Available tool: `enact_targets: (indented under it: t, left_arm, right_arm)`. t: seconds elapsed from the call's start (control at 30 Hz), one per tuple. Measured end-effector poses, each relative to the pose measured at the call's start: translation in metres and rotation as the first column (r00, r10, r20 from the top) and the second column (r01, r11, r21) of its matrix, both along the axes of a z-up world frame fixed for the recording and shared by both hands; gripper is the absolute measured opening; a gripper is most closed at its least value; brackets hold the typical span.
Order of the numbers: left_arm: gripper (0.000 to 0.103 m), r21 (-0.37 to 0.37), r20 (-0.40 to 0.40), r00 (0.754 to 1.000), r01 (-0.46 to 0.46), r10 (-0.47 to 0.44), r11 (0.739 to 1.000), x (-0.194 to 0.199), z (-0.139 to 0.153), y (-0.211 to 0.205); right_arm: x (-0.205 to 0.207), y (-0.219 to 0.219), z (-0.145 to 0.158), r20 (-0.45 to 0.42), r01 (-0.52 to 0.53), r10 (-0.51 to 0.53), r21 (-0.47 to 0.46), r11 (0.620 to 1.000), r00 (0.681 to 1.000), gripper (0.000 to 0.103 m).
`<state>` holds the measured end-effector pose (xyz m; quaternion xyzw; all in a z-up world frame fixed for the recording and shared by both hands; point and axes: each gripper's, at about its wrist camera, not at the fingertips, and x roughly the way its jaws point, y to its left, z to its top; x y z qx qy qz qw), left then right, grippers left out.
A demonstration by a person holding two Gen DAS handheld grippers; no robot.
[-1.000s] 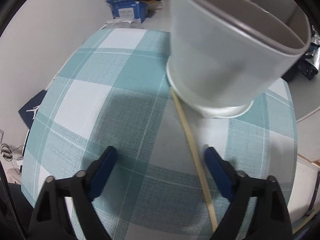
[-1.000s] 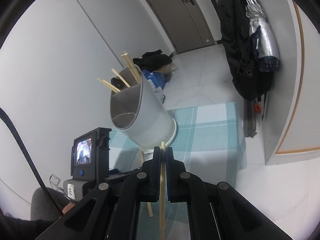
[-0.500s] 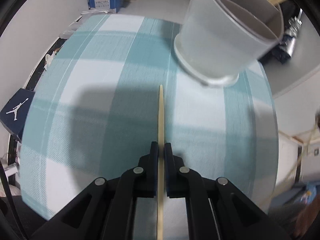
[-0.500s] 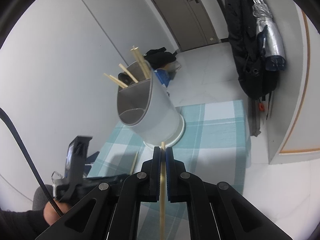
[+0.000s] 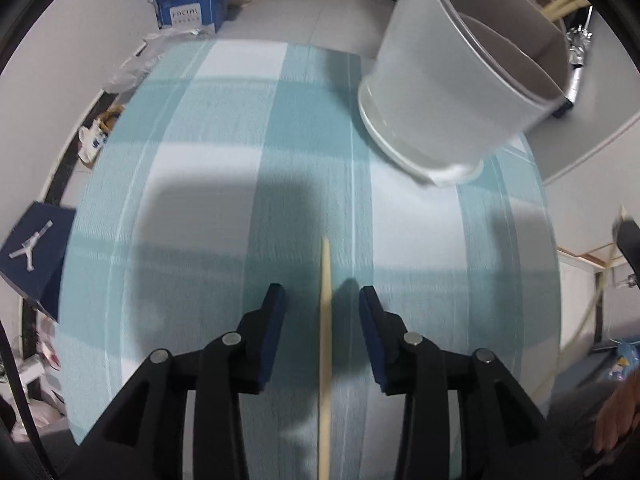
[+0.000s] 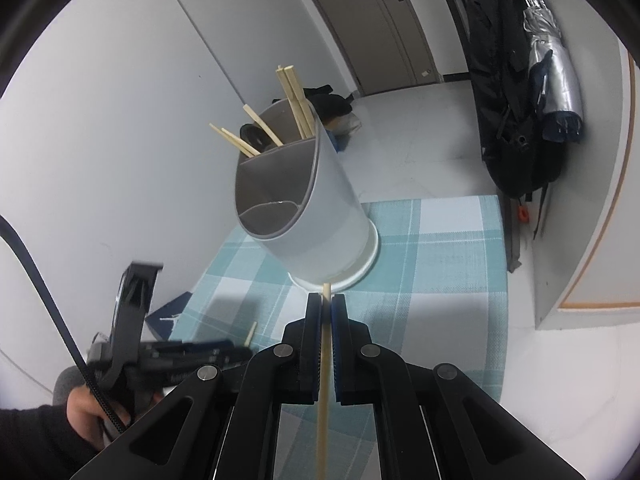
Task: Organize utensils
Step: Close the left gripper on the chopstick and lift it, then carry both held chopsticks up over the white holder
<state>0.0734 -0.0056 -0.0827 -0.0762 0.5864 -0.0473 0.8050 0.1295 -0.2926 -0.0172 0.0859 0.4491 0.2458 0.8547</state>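
Note:
A white utensil holder (image 5: pixel 460 92) with grey inner compartments stands on the teal checked cloth (image 5: pixel 224 128); it shows too in the right wrist view (image 6: pixel 308 216), with several chopsticks (image 6: pixel 294 100) in its back compartment. My left gripper (image 5: pixel 322 296) is open, its fingers on either side of a wooden chopstick (image 5: pixel 324 344) that lies between them without touching. My right gripper (image 6: pixel 326 308) is shut on another chopstick (image 6: pixel 323 380), held above the cloth short of the holder. The left gripper (image 6: pixel 224 350) also shows in the right wrist view at lower left.
The table is small, with cloth edges close on all sides. A blue tissue box (image 5: pixel 186 10) and a dark bag lie on the floor beyond. A navy box (image 5: pixel 32 252) sits at left. Black bags and an umbrella (image 6: pixel 552 80) hang at right.
My left gripper, shut on the chopstick half a second ago, has opened, and the chopstick now lies loose between its fingers. My right gripper has moved closer to the holder with its chopstick.

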Motion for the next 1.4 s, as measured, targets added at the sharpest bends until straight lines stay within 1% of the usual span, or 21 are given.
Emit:
enact_targets:
  t: [0.1,0.17,0.2,0.23,0.27,0.3,0.37,0.47,0.53,0.57,0.6,0.67,0.7,0.77,0.87,0.93,1.0,1.1,1.13,1.2,1.4]
  left_arm:
    - [0.034,0.011,0.008,1.0,0.002,-0.002,1.0,0.009,-0.003,-0.009]
    - [0.034,0.012,0.012,1.0,0.021,-0.021,1.0,0.014,-0.004,-0.013]
    - [0.031,0.036,0.011,1.0,0.029,-0.029,0.999,0.01,-0.009,-0.026]
    - [0.025,0.064,0.012,0.999,0.035,-0.036,0.997,0.011,-0.009,-0.029]
    - [0.014,0.097,0.013,0.999,0.039,-0.04,0.995,0.009,-0.009,-0.031]
    - [0.005,0.106,0.01,0.999,0.044,-0.045,0.993,0.008,-0.012,-0.035]
    - [0.001,0.071,0.003,0.999,0.032,-0.032,0.997,0.013,-0.014,-0.039]
    - [0.0,0.035,0.017,1.0,0.005,-0.006,0.999,0.016,-0.011,-0.034]
    - [0.0,0.031,0.052,0.999,0.003,-0.004,1.0,0.016,-0.004,-0.038]
    - [0.0,0.016,0.076,0.997,0.001,-0.002,1.0,0.013,0.0,-0.037]
    - [0.0,-0.002,0.115,0.993,-0.011,0.011,1.0,0.007,0.01,-0.033]
    - [0.0,-0.036,0.159,0.987,-0.026,0.031,0.999,0.0,0.027,-0.033]
    - [0.0,-0.069,0.198,0.979,-0.039,0.052,0.997,-0.007,0.039,-0.029]
    - [0.0,-0.095,0.251,0.965,-0.052,0.075,0.994,-0.017,0.057,-0.032]
    - [0.0,-0.136,0.36,0.927,-0.064,0.11,0.989,-0.036,0.084,-0.03]
    - [0.0,-0.153,0.41,0.904,-0.059,0.118,0.986,-0.035,0.089,-0.024]
    - [0.0,-0.15,0.444,0.89,-0.045,0.108,0.988,-0.031,0.09,-0.022]
    - [0.0,-0.142,0.472,0.879,-0.005,0.072,0.99,-0.033,0.094,-0.026]
    - [0.0,-0.141,0.475,0.877,0.001,0.067,0.99,-0.028,0.09,-0.018]
    - [0.0,-0.126,0.483,0.874,0.018,0.045,0.992,-0.029,0.091,-0.021]
    - [0.0,-0.106,0.487,0.874,0.059,0.0,0.993,-0.034,0.106,-0.029]
  right_arm:
    - [0.0,0.001,0.0,0.002,0.001,-0.001,-0.006,1.0,1.0,0.004]
    - [0.001,0.0,0.0,0.005,0.005,-0.005,-0.005,1.0,1.0,0.004]
    - [0.001,0.0,0.001,0.006,0.006,-0.006,-0.004,1.0,1.0,0.004]
    - [0.001,0.0,0.001,0.008,0.008,-0.008,-0.004,1.0,1.0,0.004]
    - [0.002,-0.001,0.002,0.01,0.011,-0.011,-0.003,1.0,1.0,0.004]
    - [0.003,-0.001,0.002,0.01,0.013,-0.013,-0.002,1.0,1.0,0.004]
    - [0.003,0.0,0.002,0.013,0.015,-0.015,-0.003,1.0,1.0,0.004]
    - [0.003,0.002,0.004,0.023,0.015,-0.015,-0.011,1.0,1.0,0.004]
    - [0.003,0.005,0.006,0.038,0.014,-0.014,-0.016,1.0,0.999,0.004]
    - [0.003,0.006,0.008,0.049,0.015,-0.014,-0.016,1.0,0.999,0.004]
    - [0.002,0.007,0.011,0.06,0.015,-0.015,-0.01,1.0,0.998,0.004]
    - [-0.002,0.009,0.016,0.081,0.017,-0.017,-0.007,1.0,0.997,0.004]
    - [-0.004,0.011,0.018,0.092,0.018,-0.017,-0.008,1.0,0.996,0.004]
    - [-0.009,0.017,0.022,0.102,0.023,-0.02,-0.022,1.0,0.995,0.004]
    - [-0.017,0.026,0.028,0.132,0.019,-0.013,-0.043,0.999,0.991,0.004]
    - [-0.021,0.032,0.031,0.145,0.018,-0.011,-0.052,0.998,0.989,0.004]
    - [-0.026,0.035,0.035,0.165,0.026,-0.017,-0.05,0.998,0.986,0.004]
    - [-0.033,0.041,0.04,0.184,0.038,-0.027,-0.054,0.998,0.982,0.004]
    - [-0.036,0.044,0.041,0.187,0.04,-0.03,-0.054,0.998,0.982,0.004]
    - [-0.04,0.05,0.041,0.191,0.046,-0.032,-0.065,0.997,0.981,0.004]
    - [-0.05,0.056,0.05,0.22,0.067,-0.053,-0.058,0.996,0.974,0.004]
